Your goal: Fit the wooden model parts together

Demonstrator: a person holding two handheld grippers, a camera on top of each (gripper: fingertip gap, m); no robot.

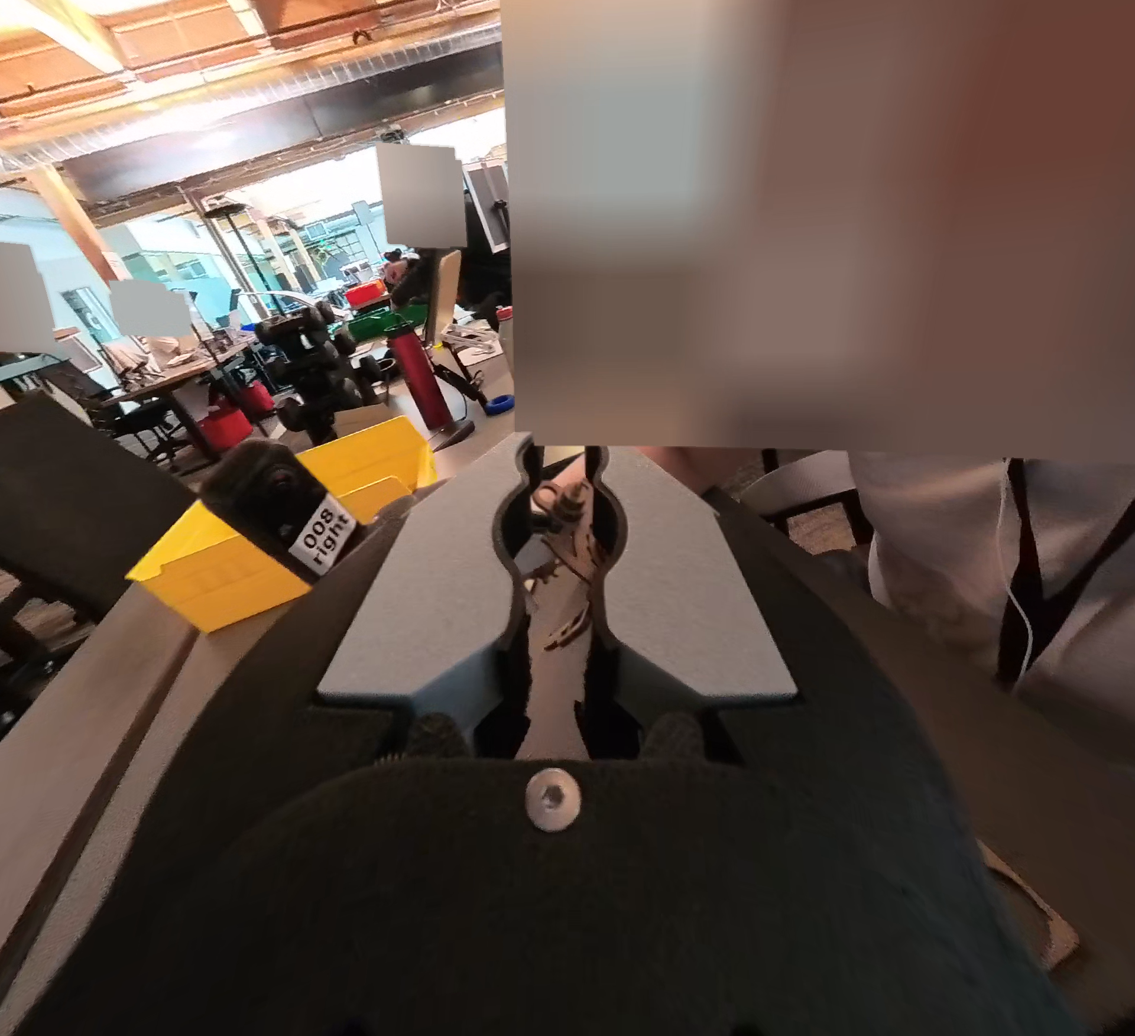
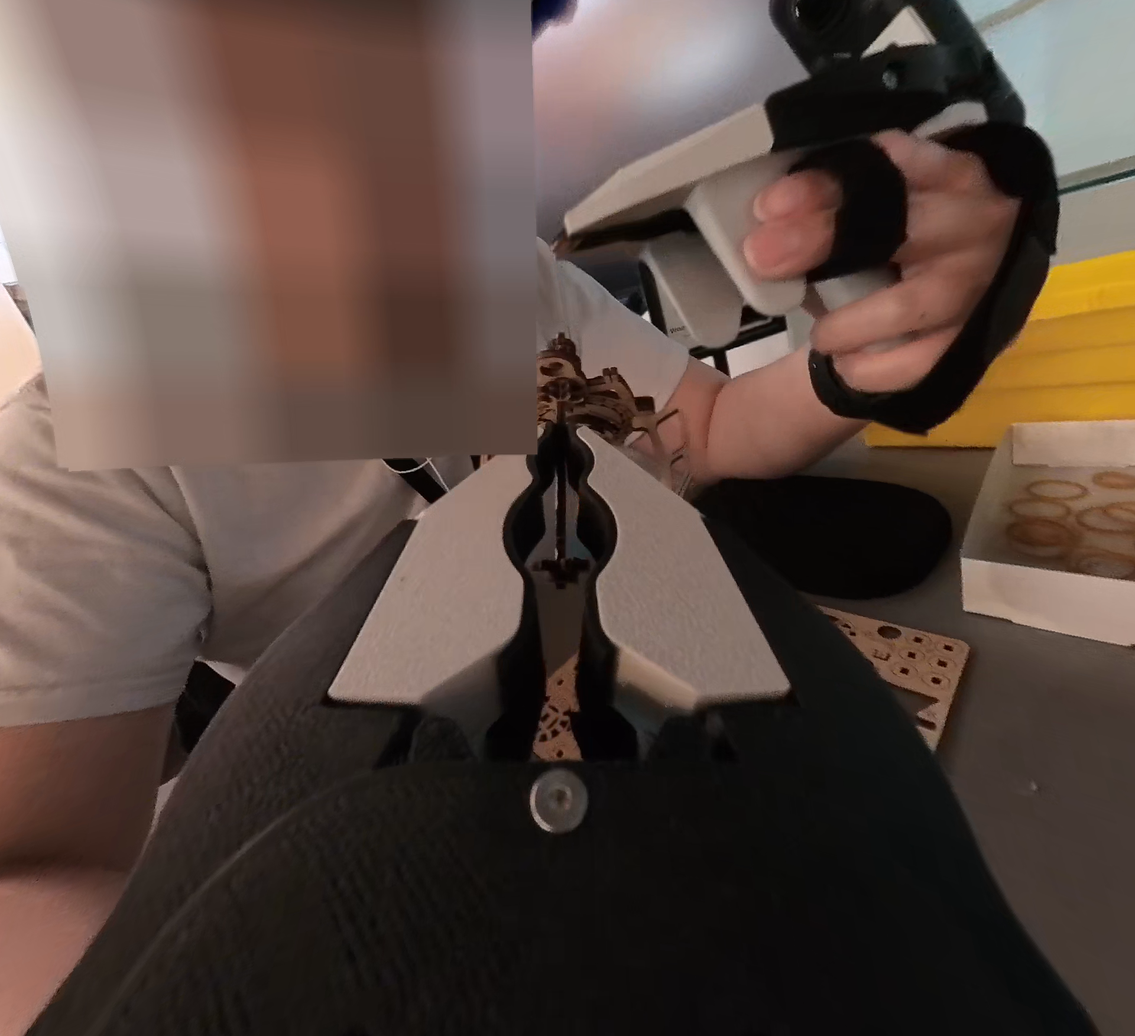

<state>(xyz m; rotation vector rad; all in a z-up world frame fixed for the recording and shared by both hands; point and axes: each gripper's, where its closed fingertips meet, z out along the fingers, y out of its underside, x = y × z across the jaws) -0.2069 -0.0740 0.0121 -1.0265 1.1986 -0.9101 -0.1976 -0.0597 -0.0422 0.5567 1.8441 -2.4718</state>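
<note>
Right wrist view: right tongs (image 2: 560,457) pinch the pale, lacy wooden model (image 2: 580,395); left tongs' (image 1: 562,454) hold unclear.

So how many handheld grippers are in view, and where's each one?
2. The right gripper points at the wooden model, jaws pinching a thin wooden part; the left gripper is held higher in a hand, across from it.

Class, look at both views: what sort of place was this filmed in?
Probably a shared workshop or lab: an exposed wooden ceiling, cluttered work tables, a yellow parts bin and a laser-cut wooden sheet.
</note>
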